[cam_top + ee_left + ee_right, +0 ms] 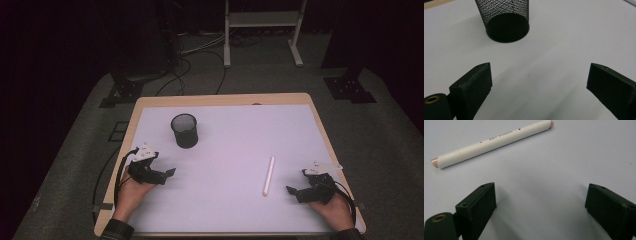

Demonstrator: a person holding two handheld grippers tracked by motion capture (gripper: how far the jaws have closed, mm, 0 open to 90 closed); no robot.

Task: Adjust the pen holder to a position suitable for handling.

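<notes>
A black mesh pen cup (184, 130) stands upright on the white mat, left of centre; the left gripper view has its base (507, 26) ahead of the jaws. A white pen (269, 175) with pinkish ends lies flat at the right, and in the right gripper view the pen (491, 142) lies just beyond the jaws. My left gripper (167, 176) rests open near the mat's left edge, below the cup. My right gripper (295, 192) rests open near the front right, just right of the pen. Nothing is between either pair of jaws (539, 80) (540, 200).
The white mat (225, 150) covers a wooden table (225, 99) whose edge shows at the back and sides. Beyond the table, cables and a metal stand base (262, 35) sit on the grey floor.
</notes>
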